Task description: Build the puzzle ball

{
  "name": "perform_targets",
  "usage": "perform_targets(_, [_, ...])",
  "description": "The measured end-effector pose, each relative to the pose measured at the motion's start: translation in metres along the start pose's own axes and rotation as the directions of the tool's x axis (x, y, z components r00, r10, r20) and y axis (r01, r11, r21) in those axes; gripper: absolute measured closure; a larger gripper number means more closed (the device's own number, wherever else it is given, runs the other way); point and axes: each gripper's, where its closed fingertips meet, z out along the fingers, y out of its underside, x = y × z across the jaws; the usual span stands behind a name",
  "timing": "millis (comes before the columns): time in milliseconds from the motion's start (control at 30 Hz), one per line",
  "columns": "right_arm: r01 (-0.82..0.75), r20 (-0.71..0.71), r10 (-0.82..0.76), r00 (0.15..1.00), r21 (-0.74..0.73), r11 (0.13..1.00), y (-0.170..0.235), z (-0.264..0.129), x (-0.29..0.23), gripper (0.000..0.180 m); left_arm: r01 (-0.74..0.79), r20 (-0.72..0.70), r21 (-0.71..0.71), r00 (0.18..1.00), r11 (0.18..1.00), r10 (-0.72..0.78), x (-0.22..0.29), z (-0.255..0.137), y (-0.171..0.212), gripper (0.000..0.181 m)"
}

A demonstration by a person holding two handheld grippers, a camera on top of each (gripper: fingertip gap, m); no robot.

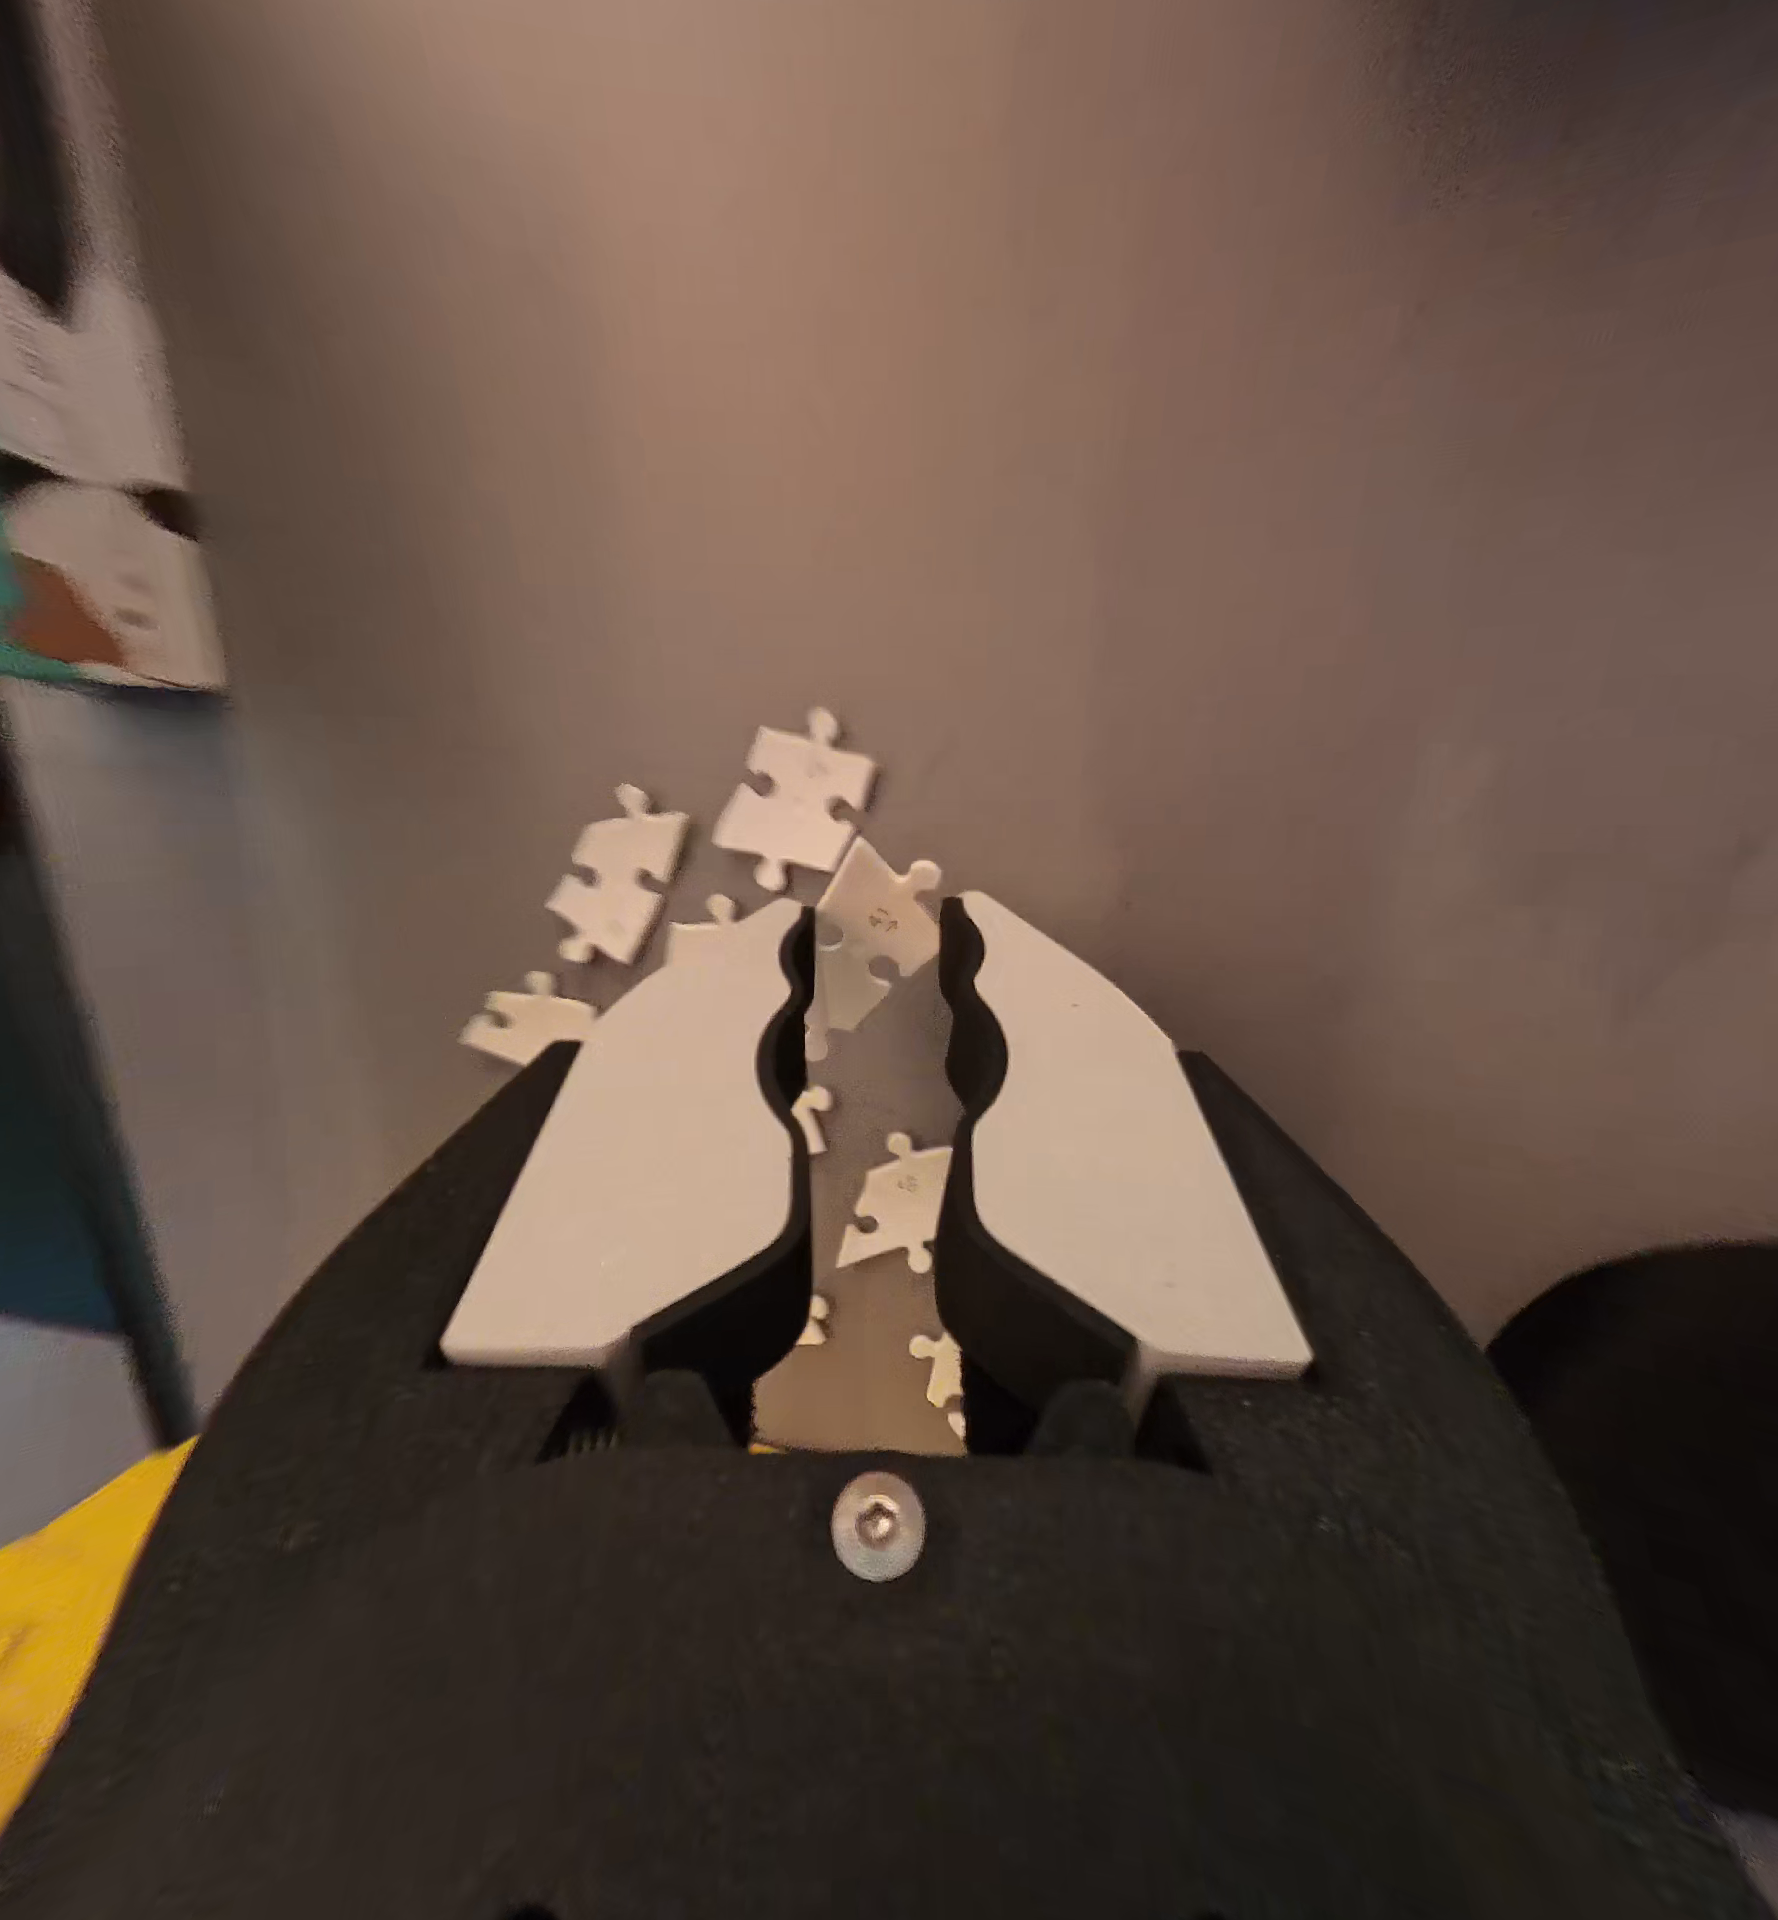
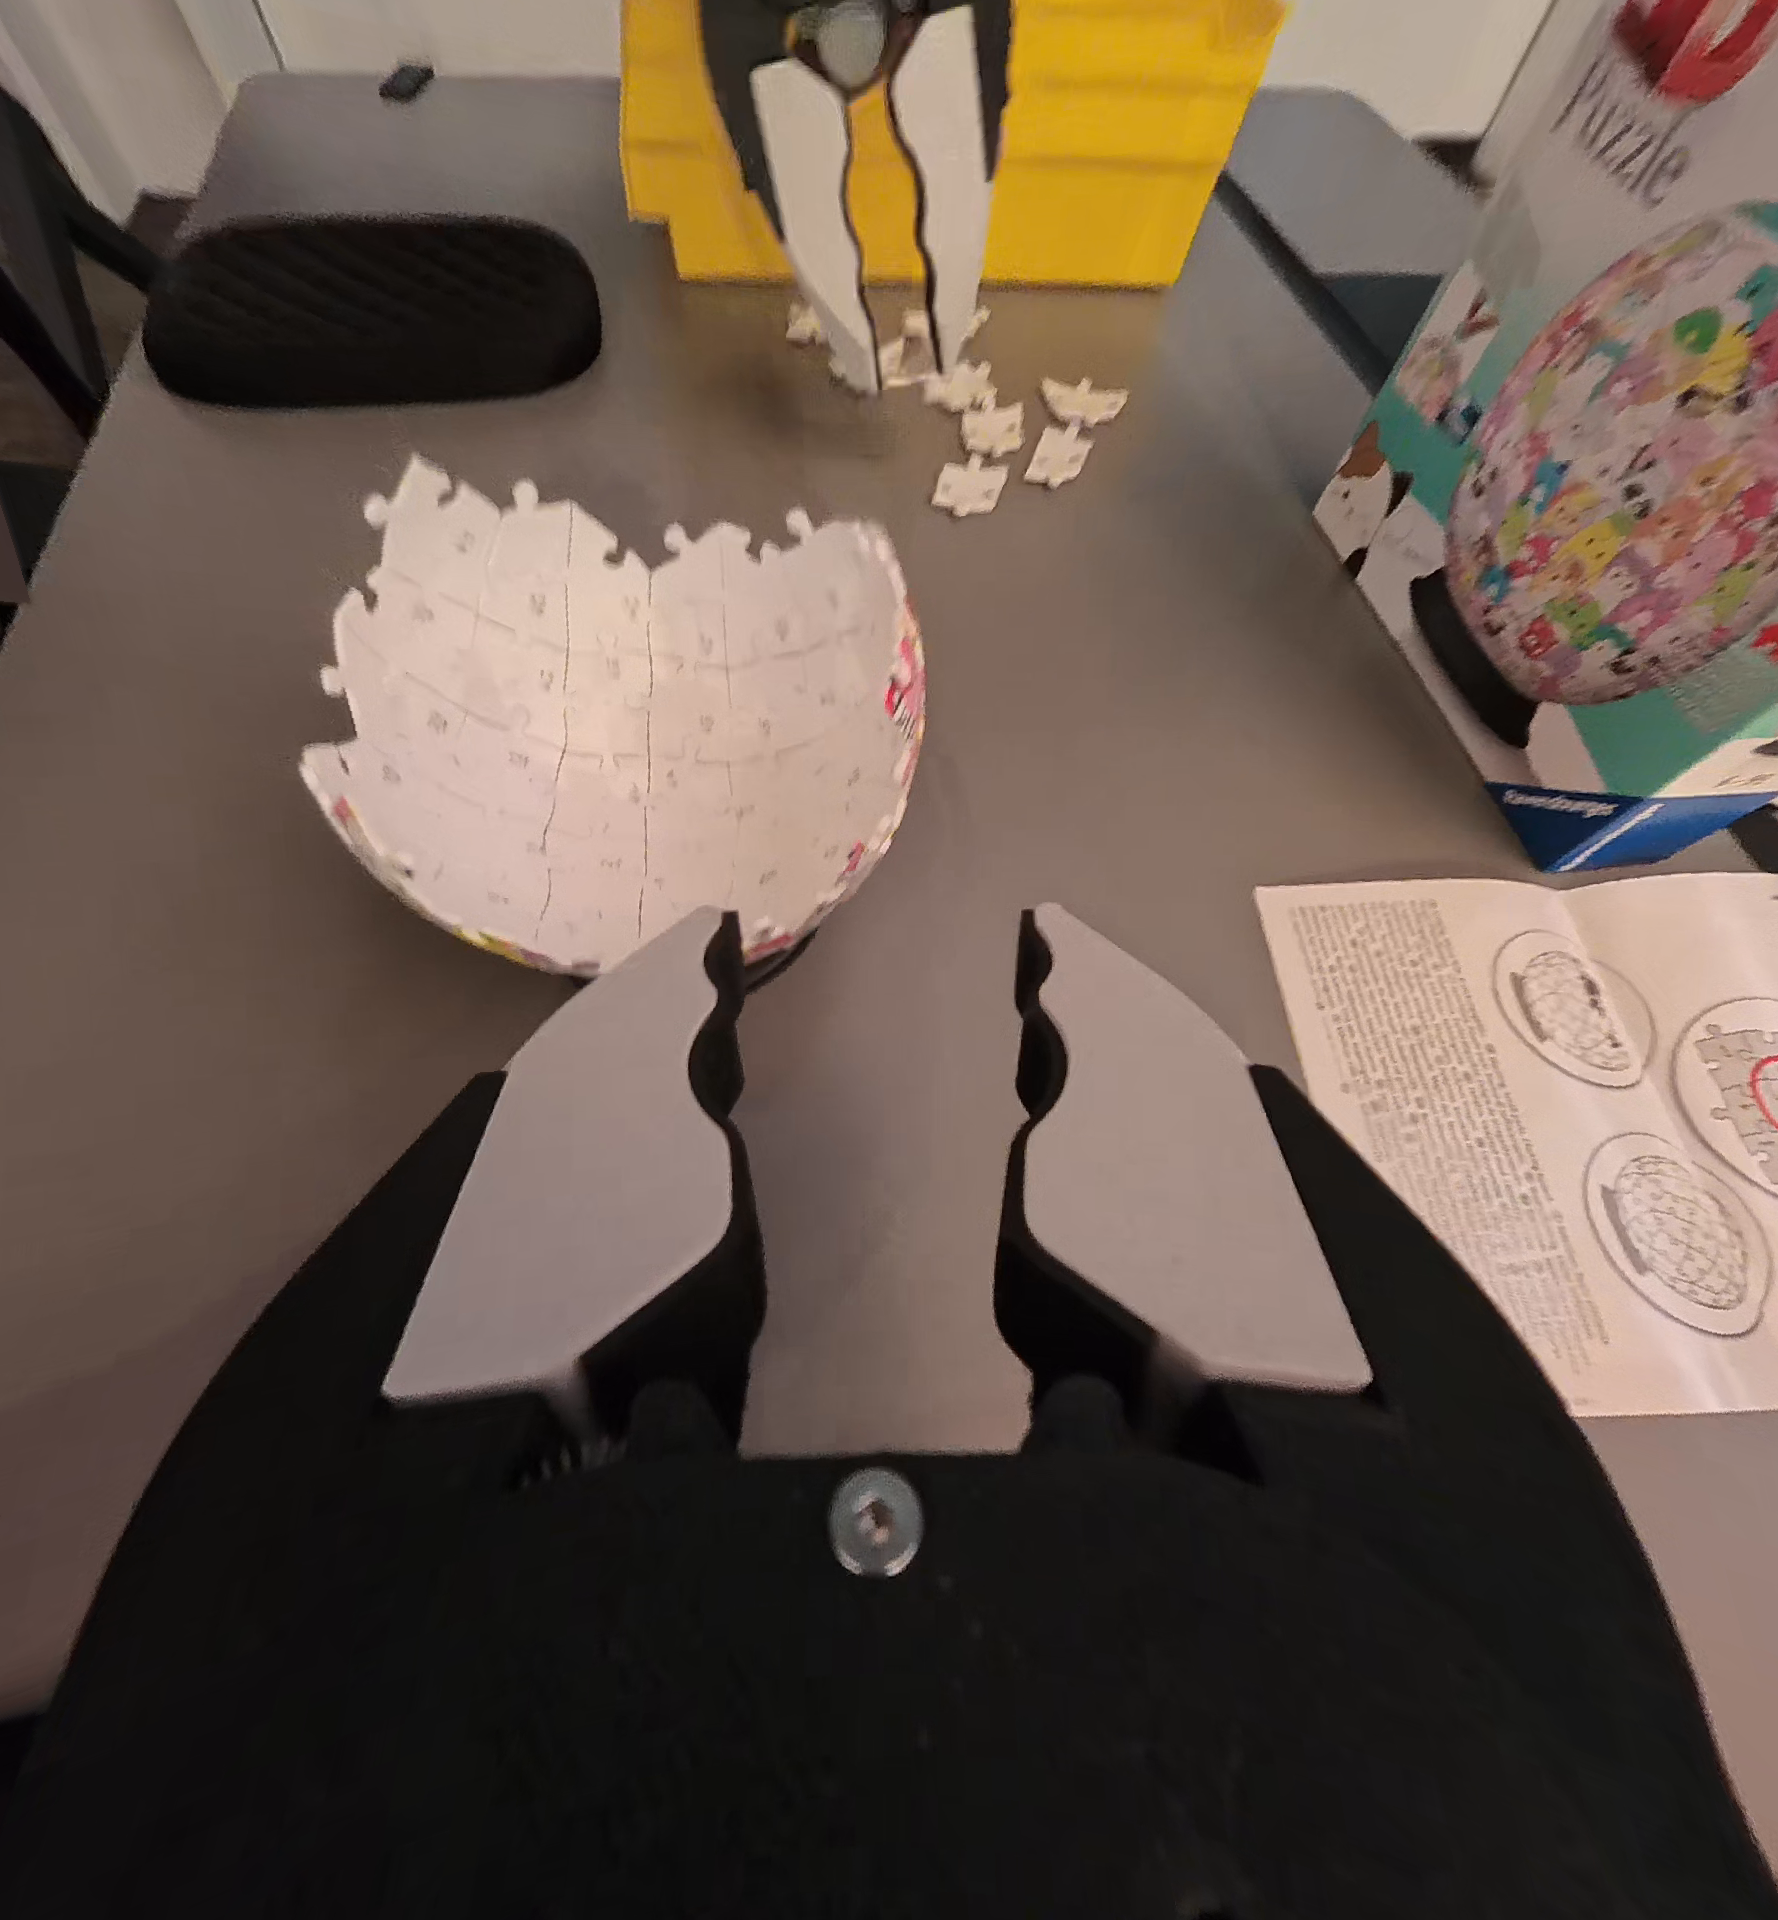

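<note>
A half-built puzzle ball [image 2: 615,727], a white open shell with its inside facing up, sits on the grey table [image 2: 1124,675] in the right wrist view. Loose white puzzle pieces [image 1: 797,795] lie in a small pile, which also shows in the right wrist view [image 2: 1010,436]. My left gripper [image 1: 877,909] points down into the pile, jaws narrowed on a tilted puzzle piece [image 1: 874,935] that touches both fingertips. It also shows in the right wrist view [image 2: 906,358]. My right gripper [image 2: 869,925] is open and empty, just right of the ball's near edge.
The puzzle box [image 2: 1643,499] stands at the right, with an unfolded instruction sheet [image 2: 1550,1132] in front of it. A yellow bin [image 2: 1072,156] stands at the table's far edge behind the pile. A black padded object [image 2: 365,307] lies far left. One gripper's finger ends stand about 30 cm off the other's.
</note>
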Motion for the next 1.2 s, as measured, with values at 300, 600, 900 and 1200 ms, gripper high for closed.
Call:
perform_targets(300, [-0.319, 0.020, 0.333, 0.943, 0.339, 0.885, -0.137, -0.016, -0.011, 0.135, -0.054, 0.538, 0.089, 0.843, 0.995, -0.003, -0.009, -0.100, -0.107, 0.159])
perform_targets(600, [-0.435, 0.016, 0.444, 0.896, 0.227, 0.871, -0.171, 0.042, -0.012, 0.143, -0.119, 0.614, 0.091, 0.789, 0.989, 0.039, 0.006, -0.126, -0.171, 0.159])
perform_targets(900, [-0.490, 0.026, 0.492, 0.870, 0.145, 0.859, -0.153, 0.057, -0.012, 0.162, -0.159, 0.582, 0.091, 0.810, 0.983, 0.077, 0.022, -0.115, -0.190, 0.160])
perform_targets(1200, [-0.441, 0.041, 0.440, 0.897, 0.149, 0.885, -0.131, 0.042, -0.004, 0.177, 0.034, 0.443, 0.431, 0.862, 0.902, -0.245, 0.028, -0.129, -0.196, 0.140])
